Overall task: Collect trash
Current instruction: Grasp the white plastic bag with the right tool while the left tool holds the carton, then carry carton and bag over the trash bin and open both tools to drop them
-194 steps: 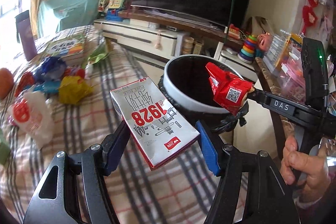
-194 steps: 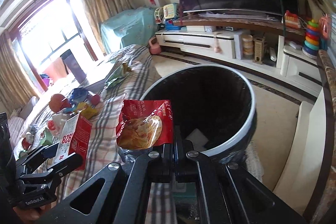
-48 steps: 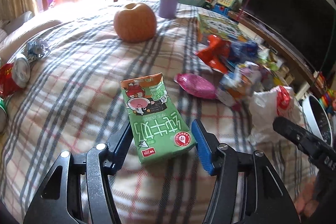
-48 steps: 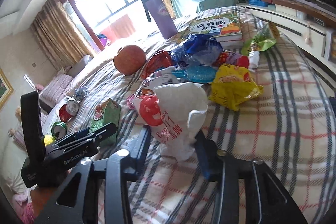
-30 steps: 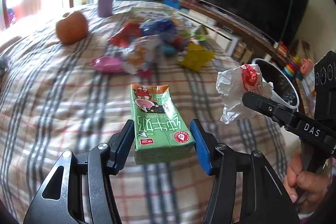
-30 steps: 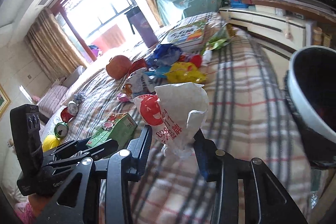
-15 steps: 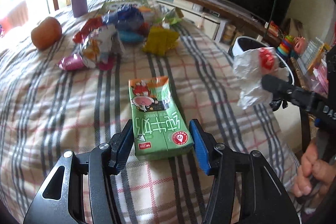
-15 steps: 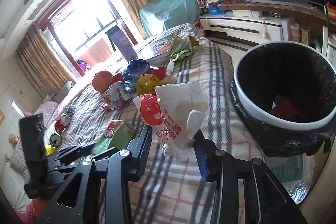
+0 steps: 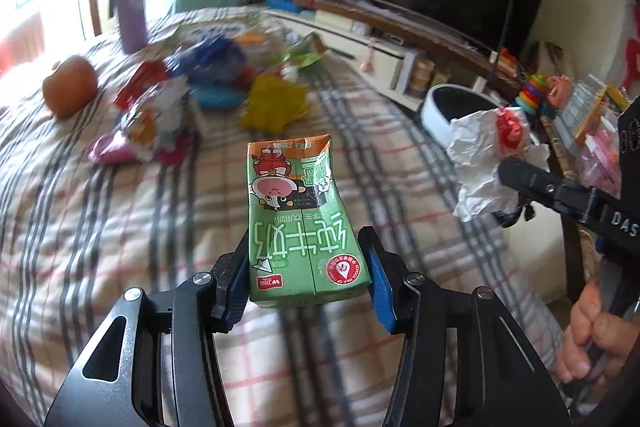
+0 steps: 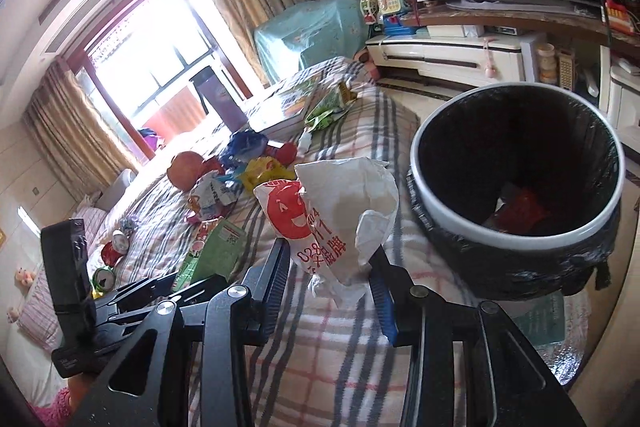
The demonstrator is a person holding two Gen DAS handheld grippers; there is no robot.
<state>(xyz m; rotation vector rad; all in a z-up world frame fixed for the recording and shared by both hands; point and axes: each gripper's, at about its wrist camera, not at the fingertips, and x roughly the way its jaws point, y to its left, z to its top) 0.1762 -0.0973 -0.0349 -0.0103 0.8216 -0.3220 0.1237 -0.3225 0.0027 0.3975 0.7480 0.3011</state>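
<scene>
Bin (image 10: pixel 516 235) nearer than half a second ago, round, white-rimmed, black-lined. Left claw (image 9: pixel 306 271) closing on dented green carton (image 9: pixel 298 223). Right claw (image 10: pixel 330 277) grips crumpled white paper bag (image 10: pixel 340 203).

Plaid bed (image 9: pixel 100 227): orange fruit (image 9: pixel 69 91), wrapper pile (image 9: pixel 208 83), purple bottle (image 9: pixel 129 11).

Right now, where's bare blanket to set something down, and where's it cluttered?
Free: plaid blanket between the wrapper pile and the green milk carton, and the strip toward the trash bin. Crowded: around the pile, beside the orange fruit.
</scene>
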